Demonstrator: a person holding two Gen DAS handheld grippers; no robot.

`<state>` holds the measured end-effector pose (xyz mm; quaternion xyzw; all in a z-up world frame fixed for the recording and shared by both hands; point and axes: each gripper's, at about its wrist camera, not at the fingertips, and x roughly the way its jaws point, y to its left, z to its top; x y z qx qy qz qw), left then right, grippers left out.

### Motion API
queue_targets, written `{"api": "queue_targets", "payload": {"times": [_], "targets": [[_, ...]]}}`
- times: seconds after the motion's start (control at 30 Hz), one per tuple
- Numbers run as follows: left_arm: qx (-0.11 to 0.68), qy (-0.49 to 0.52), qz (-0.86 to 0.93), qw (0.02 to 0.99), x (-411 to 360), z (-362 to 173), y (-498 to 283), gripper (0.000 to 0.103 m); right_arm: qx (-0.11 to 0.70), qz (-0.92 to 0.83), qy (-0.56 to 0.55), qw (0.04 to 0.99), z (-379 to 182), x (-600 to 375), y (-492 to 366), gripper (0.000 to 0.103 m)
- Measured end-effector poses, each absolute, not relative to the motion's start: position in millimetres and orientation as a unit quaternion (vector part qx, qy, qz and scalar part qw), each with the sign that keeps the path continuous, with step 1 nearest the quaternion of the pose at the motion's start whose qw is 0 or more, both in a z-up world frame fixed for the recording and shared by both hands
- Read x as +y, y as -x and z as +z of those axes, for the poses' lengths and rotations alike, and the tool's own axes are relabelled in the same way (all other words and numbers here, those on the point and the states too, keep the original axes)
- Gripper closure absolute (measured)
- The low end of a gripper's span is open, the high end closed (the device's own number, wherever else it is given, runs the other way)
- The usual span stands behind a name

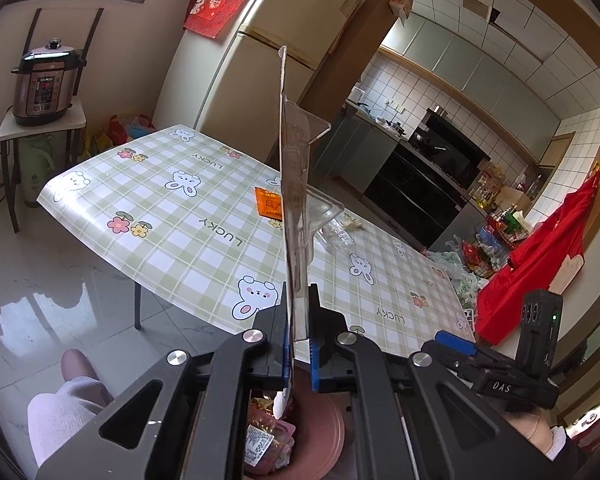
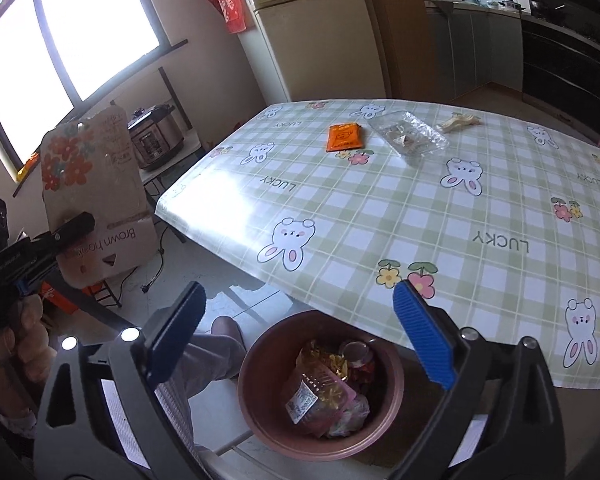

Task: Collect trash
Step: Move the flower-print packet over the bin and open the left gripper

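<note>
My left gripper [image 1: 299,354] is shut on a cardboard-backed clear plastic blister pack [image 1: 296,184], seen edge-on and held upright above the brown trash bin [image 1: 332,436]. In the right wrist view the same pack [image 2: 96,184] shows its flowered cardboard face at the left, held by the left gripper [image 2: 66,236]. My right gripper [image 2: 300,336] is open and empty, above the brown bin [image 2: 260,412], which holds several wrappers. On the checked table lie an orange packet [image 2: 345,137], a clear plastic tray [image 2: 410,133] and a crumpled pale scrap [image 2: 458,122].
The table [image 2: 420,220] has a green checked cloth with rabbits. A pressure cooker [image 1: 44,84] stands on a small stand at the left. A fridge [image 1: 276,52] is behind the table. Red cloth [image 1: 540,256] and bags lie at the right. A person's knee [image 1: 76,376] is beside the bin.
</note>
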<state>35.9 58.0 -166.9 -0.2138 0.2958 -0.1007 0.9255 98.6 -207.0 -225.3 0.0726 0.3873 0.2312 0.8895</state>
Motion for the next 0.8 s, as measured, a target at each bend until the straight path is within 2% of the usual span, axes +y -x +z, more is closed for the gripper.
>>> {"api": "queue_targets", "payload": {"times": [0.27,0.8], "targets": [[0.307,0.201,-0.128,0.922,45,-166,-35,0.096,0.341,0.194,-0.033,0.919,-196,-217,-106,0.006],[0.357,0.161,-0.202,0.898,3,-176,-36,0.096,0.328,0.173,-0.043,0.928,-192,-243,-117,0.006]]}}
